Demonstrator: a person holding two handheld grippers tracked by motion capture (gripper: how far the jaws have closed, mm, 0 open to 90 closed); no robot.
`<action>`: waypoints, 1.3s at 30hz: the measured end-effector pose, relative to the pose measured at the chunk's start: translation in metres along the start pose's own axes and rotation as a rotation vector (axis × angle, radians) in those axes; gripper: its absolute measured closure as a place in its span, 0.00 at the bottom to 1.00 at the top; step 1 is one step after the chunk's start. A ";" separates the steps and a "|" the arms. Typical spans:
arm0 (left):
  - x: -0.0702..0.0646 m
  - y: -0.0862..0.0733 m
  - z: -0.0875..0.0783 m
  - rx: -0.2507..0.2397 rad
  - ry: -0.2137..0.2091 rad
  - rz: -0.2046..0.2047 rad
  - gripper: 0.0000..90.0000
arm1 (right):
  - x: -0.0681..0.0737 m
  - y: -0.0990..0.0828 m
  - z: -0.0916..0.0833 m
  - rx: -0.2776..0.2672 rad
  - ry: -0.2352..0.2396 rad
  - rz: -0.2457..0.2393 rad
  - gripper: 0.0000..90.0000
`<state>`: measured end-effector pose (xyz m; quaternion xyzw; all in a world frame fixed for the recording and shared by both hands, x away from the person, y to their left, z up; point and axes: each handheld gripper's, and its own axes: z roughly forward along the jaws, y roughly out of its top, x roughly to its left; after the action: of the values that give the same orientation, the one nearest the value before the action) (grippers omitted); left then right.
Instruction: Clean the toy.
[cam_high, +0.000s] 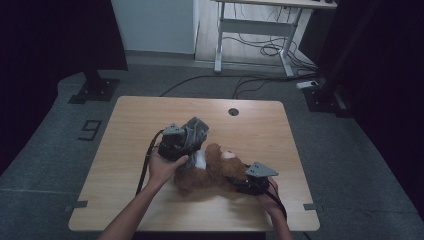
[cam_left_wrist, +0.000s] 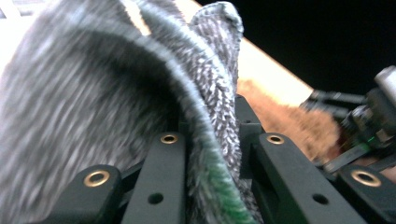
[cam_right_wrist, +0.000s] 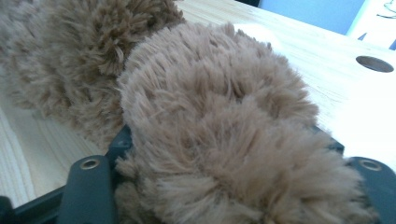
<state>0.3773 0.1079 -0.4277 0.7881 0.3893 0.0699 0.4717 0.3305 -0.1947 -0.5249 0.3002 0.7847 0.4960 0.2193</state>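
A brown teddy bear (cam_high: 210, 172) lies on the wooden table (cam_high: 150, 115), near the front edge. A grey knit garment (cam_high: 196, 131) is lifted off the table at the bear's far end. My left gripper (cam_high: 190, 140) is shut on a fold of that garment (cam_left_wrist: 116, 93), which runs up between its jaws (cam_left_wrist: 210, 126). My right gripper (cam_high: 235, 181) comes in from the right and is shut on a fluffy part of the bear (cam_right_wrist: 210, 126); the fur bulges over both jaws (cam_right_wrist: 229, 140). The left gripper view also shows the bear (cam_left_wrist: 289, 121) and the right gripper (cam_left_wrist: 369, 126) farther off.
A round cable hole (cam_high: 233, 111) sits near the table's far edge, also seen as the hole (cam_right_wrist: 374, 64) in the right gripper view. Bare wood surrounds the bear. Beyond the table stand a white desk frame (cam_high: 250, 30), floor cables (cam_high: 270, 50) and a black stand base (cam_high: 95, 90).
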 end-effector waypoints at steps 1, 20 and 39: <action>0.000 -0.005 0.002 0.009 0.004 0.001 0.87 | 0.000 0.000 0.000 -0.003 0.003 0.002 0.32; -0.006 -0.065 -0.015 -0.055 -0.006 0.012 0.89 | -0.014 0.064 -0.010 0.017 0.045 0.174 0.07; -0.016 -0.082 -0.020 -0.071 -0.057 0.025 0.89 | -0.004 0.022 0.016 0.310 0.251 0.265 0.20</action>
<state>0.3115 0.1314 -0.4778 0.7773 0.3629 0.0673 0.5094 0.3489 -0.1799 -0.5110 0.3667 0.8263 0.4275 0.0041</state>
